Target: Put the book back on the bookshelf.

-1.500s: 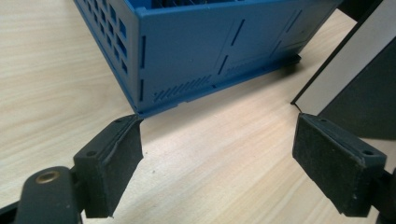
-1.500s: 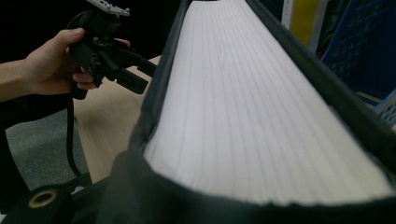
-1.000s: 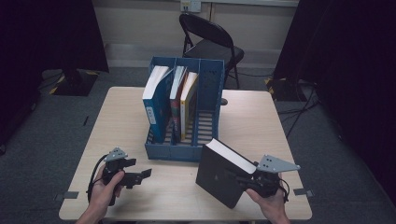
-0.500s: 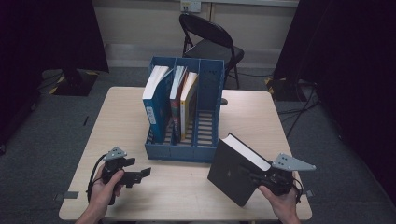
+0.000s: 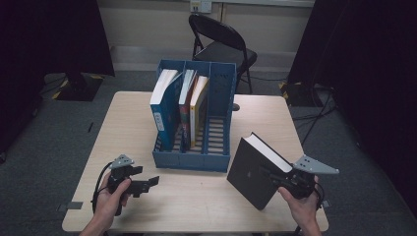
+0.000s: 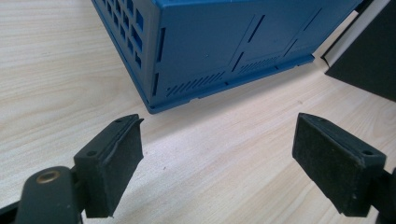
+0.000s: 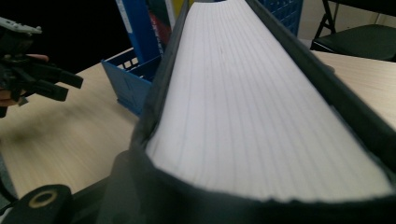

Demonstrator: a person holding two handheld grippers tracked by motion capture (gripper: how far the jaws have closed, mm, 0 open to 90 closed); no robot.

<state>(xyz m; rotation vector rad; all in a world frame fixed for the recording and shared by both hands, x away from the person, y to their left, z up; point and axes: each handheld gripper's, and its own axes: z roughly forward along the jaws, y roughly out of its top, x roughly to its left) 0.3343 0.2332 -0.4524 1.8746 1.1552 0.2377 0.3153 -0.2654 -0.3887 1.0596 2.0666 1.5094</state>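
A black hardcover book (image 5: 253,169) with white page edges (image 7: 261,93) is lifted off the table, tilted, near the front right. My right gripper (image 5: 278,181) is shut on its lower edge. A blue three-slot file rack (image 5: 194,120) stands mid-table; three books (image 5: 169,105) lean in its left and middle slots, and the right slot holds nothing. My left gripper (image 5: 147,184) hovers open over the front left of the table, its pads (image 6: 116,165) wide apart, pointing at the rack's near corner (image 6: 219,51). In the right gripper view the left gripper (image 7: 32,74) shows far left.
The light wooden table (image 5: 128,123) has bare room left of the rack and along the front. A black folding chair (image 5: 221,46) stands behind the table. Dark curtains hang on both sides, with cables on the grey floor (image 5: 49,142).
My right gripper has carried the black book to the right and a little toward the table's right edge. The left gripper has barely moved.
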